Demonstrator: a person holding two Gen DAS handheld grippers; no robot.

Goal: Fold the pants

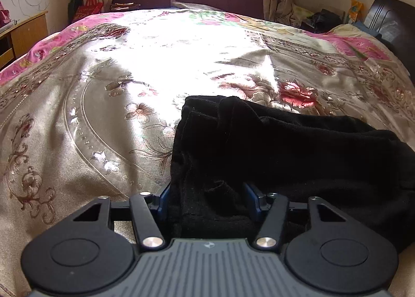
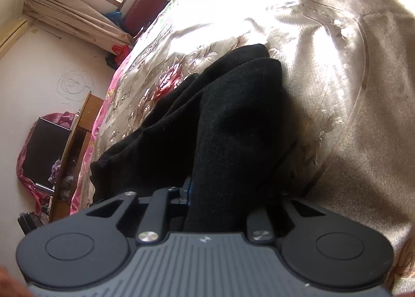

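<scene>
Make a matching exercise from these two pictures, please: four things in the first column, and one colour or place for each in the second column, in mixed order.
Column 1
1. pants
2. bedspread
3. desk
4. left gripper

Column 2
A. wooden, standing beside the bed against the scribbled wall
B. black, lying bunched on the bed
C. blue-edged fingers on either side of the black cloth
D. shiny gold satin with red flowers and a pink border

Pairs: 1-B, 2-D, 3-A, 4-C
</scene>
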